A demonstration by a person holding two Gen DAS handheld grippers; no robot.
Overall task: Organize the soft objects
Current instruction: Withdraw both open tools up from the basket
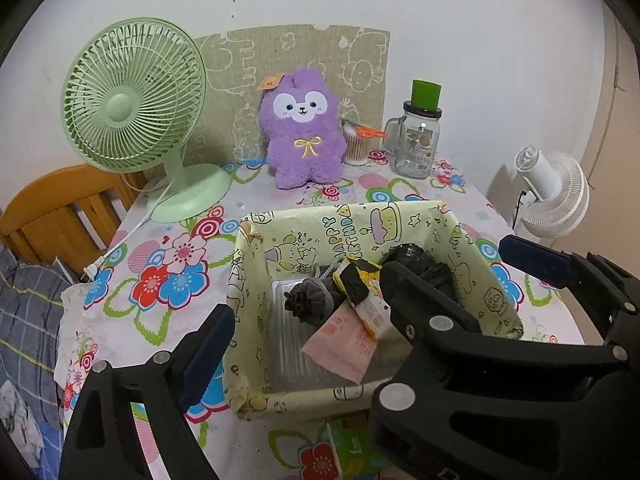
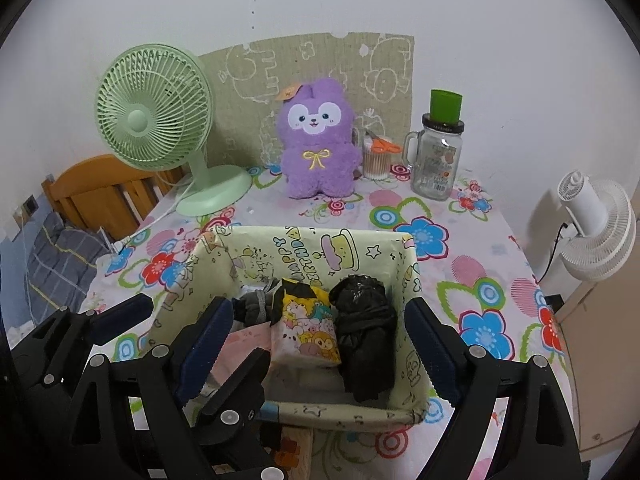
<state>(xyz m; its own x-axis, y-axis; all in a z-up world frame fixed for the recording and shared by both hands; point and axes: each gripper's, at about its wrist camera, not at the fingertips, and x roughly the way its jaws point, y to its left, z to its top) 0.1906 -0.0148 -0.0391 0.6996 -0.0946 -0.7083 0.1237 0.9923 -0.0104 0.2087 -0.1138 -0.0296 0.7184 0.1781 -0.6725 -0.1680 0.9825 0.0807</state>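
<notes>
A pale yellow "Happy Birthday" box point(image 1: 472, 248) point(image 2: 412, 280) stands on the flowered table. Inside lie a grey drawstring pouch point(image 1: 310, 300) point(image 2: 252, 308), a cartoon tissue pack point(image 1: 360, 284) point(image 2: 306, 328), a pink packet point(image 1: 344, 344) and a crumpled black bag point(image 1: 420, 260) point(image 2: 366, 332). A purple plush rabbit point(image 1: 302, 128) point(image 2: 318, 140) sits upright at the back. My left gripper point(image 1: 360, 320) is open above the box. My right gripper point(image 2: 320, 348) is open over the box, empty; it shows in the left wrist view at right point(image 1: 456, 272).
A green desk fan point(image 1: 132, 104) point(image 2: 156, 120) stands back left, its cord trailing off the edge. A glass jar with green cup point(image 1: 420, 136) point(image 2: 438, 152) and a cotton-swab tub point(image 2: 376, 158) stand back right. A white fan point(image 2: 596, 224) and wooden chair point(image 1: 60, 208) flank the table.
</notes>
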